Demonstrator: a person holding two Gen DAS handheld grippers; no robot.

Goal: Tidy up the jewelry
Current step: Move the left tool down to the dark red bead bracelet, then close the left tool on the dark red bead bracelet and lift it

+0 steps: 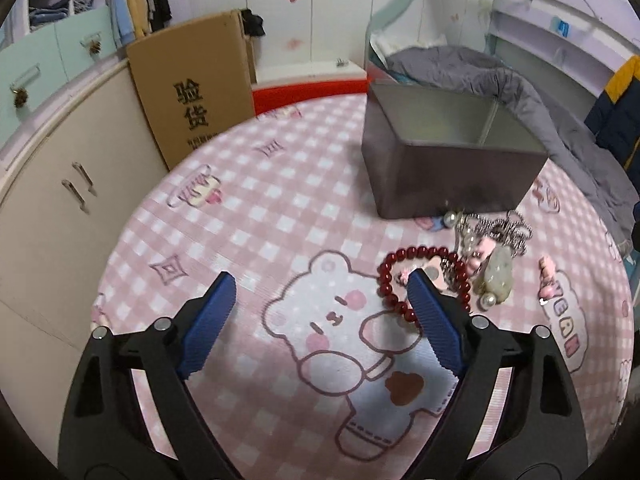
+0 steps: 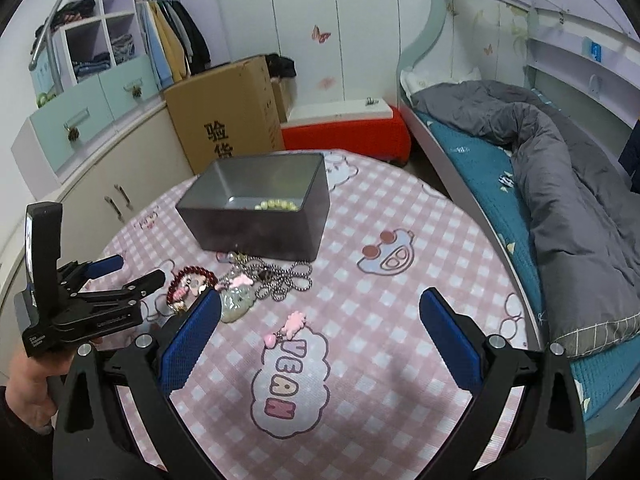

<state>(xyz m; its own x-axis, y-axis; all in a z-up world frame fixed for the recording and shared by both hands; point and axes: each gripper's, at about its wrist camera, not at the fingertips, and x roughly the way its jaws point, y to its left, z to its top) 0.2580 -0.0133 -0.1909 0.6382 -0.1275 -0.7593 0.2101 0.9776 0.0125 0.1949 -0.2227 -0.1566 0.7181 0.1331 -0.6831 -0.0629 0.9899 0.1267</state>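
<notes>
Left wrist view: round worktop (image 1: 256,208) under a pink-and-white checked cloth with cartoon bear prints, soft woven texture. Dark grey rectangular metal tin (image 1: 448,160) sits open-topped at the far side, smooth walls; from the right wrist view a strand of pale yellow-green beads (image 2: 278,204) lies inside it on the floor of the tin. Just in front of the tin is the jewellery heap: silver ball-chain necklace (image 2: 280,276) in loose loops, pale green carved stone pendant (image 1: 498,276), glossy dark red round-bead bracelet (image 1: 400,280), all touching or overlapping. Small pink plastic charm (image 2: 286,330) lies apart, nearer the right side.

Left gripper (image 1: 320,284) pitched down toward the cloth, jaws spread wide, nothing between the ribbed blue pads; its right fingertip (image 1: 420,284) sits inside the bracelet's ring in this view — contact can't be told. Right wrist view shows a hand (image 2: 28,376) gripping its handle at the left edge.

Right gripper (image 2: 320,300) also angled down, jaws spread, empty, over the cloth near the pink charm.

Pendant detail is blurred; the left jaw hides part of the bracelet.
</notes>
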